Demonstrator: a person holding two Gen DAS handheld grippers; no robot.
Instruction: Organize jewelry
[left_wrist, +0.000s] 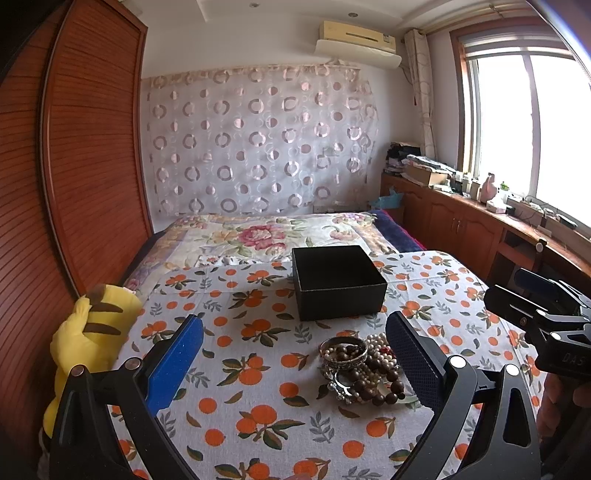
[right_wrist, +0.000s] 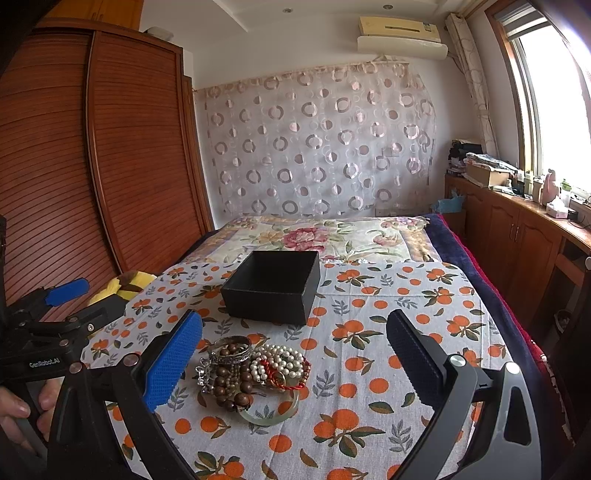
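A cloth (left_wrist: 258, 369) printed with oranges covers the table. At twelve o'clock stands an open black box (left_wrist: 338, 282). The left gripper (left_wrist: 295, 354) and right gripper (right_wrist: 293, 354) both gape wide, holding nothing. The jewelry pile (right_wrist: 251, 373) lies at the cloth's centre, just at six o'clock of the box.

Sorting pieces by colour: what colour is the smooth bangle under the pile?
Pale translucent green bangle, clearest in the right wrist view.
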